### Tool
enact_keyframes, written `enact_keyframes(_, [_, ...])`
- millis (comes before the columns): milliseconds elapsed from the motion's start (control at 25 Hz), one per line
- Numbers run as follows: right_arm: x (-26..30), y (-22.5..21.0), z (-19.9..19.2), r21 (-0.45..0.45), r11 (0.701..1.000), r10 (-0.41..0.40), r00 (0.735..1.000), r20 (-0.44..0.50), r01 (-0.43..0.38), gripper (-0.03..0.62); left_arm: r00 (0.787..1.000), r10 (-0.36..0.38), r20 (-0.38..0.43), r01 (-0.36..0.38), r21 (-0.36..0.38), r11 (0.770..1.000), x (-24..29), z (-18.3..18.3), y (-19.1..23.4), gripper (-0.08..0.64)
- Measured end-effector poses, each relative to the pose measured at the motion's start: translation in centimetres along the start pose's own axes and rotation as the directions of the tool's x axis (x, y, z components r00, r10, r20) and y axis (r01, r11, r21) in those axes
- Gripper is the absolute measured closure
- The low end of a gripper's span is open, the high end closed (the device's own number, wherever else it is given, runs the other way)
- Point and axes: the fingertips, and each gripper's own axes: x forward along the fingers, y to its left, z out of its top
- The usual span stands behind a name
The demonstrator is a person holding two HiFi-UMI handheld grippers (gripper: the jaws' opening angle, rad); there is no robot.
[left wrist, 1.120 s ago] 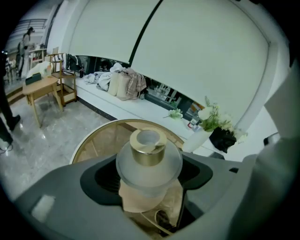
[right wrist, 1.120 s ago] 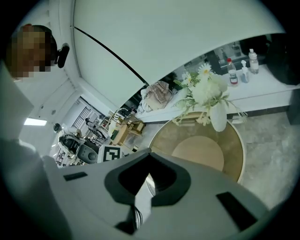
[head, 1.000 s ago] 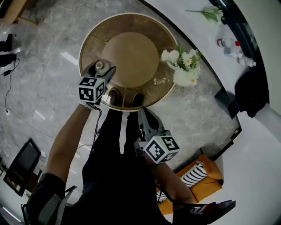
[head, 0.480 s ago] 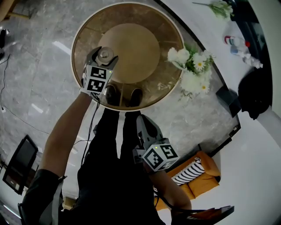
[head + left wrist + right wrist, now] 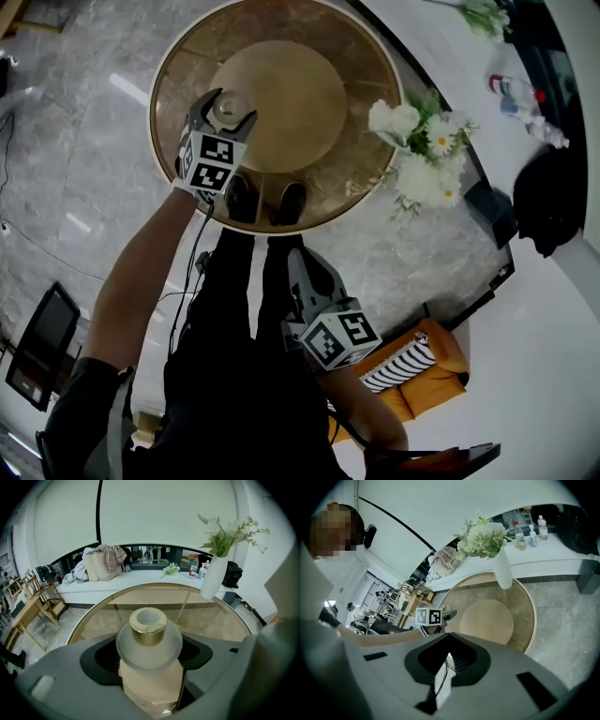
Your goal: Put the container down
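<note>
The container (image 5: 231, 103) is a frosted glass bottle with a gold collar and a beige body (image 5: 149, 641). My left gripper (image 5: 230, 110) is shut on it, one jaw pressing each side of the body (image 5: 150, 660). It is held upright over the left part of the round glass table (image 5: 375, 173), beside the table's tan centre disc (image 5: 291, 94). Whether its base touches the glass is hidden. My right gripper (image 5: 302, 267) hangs near my legs, off the table, jaws together and holding nothing (image 5: 445, 663).
A white vase of white flowers (image 5: 412, 155) stands at the table's right edge (image 5: 213, 578). My shoes (image 5: 267, 202) show through the glass at the near rim. An orange seat with a striped cushion (image 5: 422, 375) is on the floor at the right. A white counter with bottles (image 5: 520, 89) runs behind.
My left gripper has rolled and come down with the container, moving from the table's near-left rim further in over the glass. The right gripper has sunk a little.
</note>
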Motion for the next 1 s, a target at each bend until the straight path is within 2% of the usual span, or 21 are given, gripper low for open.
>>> enact_keyframes(280, [-0.2,-0.3,-0.3,-0.014,1.0,-0.001,1.0,-0.004,0.001,0.586,1.0,-0.003,0.007,0.003,-0.001,1.0,0.4,-1.2,-0.6,0.218])
enact_keyframes(480, [0.0,-0.5,-0.7,-0.009,1.0,-0.001,1.0,-0.009,0.001,0.586,1.0,0.003,0.009,-0.003,0.038,0.999,0.5,-1.5,-0.9,0.218])
enact_keyframes(680, [-0.1,-0.1,-0.7,-0.007,1.0,0.012,1.0,0.007,-0.012,0.586,1.0,-0.005,-0.027,0.005,0.025,1.0,0.4,-2.4,-0.9,0.216])
enact_keyframes(800, [-0.6,0.1,-0.4,-0.01,1.0,0.017,1.0,0.024,-0.017,0.586,0.998,0.011,-0.056,-0.01,0.012,1.0,-0.7,-3.7,-0.6,0.192])
enact_keyframes(1000, [-1.5,0.8,0.0,-0.033,0.999,0.035,0.999,0.036,-0.033,0.586,0.997,0.006,-0.078,-0.006,-0.001,1.0,-4.1,-5.1,-1.1,0.192])
